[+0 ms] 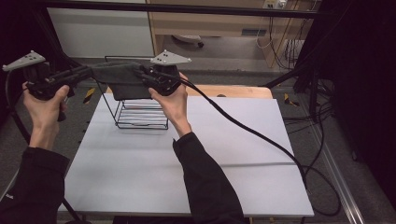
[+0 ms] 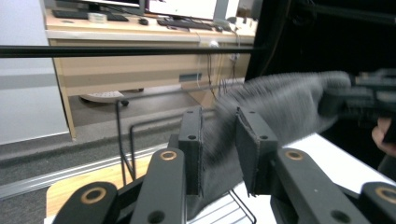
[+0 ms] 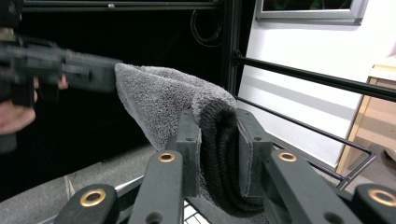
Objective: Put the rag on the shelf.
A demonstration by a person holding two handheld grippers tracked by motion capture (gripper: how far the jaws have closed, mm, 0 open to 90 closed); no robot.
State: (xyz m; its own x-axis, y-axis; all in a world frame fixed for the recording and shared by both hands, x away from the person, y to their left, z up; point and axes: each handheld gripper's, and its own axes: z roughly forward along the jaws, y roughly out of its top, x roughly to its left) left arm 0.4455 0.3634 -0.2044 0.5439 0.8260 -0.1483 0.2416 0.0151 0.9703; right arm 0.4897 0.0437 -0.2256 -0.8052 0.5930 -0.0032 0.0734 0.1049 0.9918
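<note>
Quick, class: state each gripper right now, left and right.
Left gripper: jaws around the towel, slightly apart; grip cannot be told.
Right gripper: shut on the towel.

Dim overhead light leaves the room's edges black while the white table (image 1: 243, 154) shows pale and even. Motion blur smears the grey towel (image 2: 280, 100) in the left gripper view; backgrounds stay soft.

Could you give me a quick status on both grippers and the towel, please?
Right gripper shut on grey towel. Left gripper at the towel's other end, grip unclear. Towel held above wire rack. Nothing in the way.
</note>
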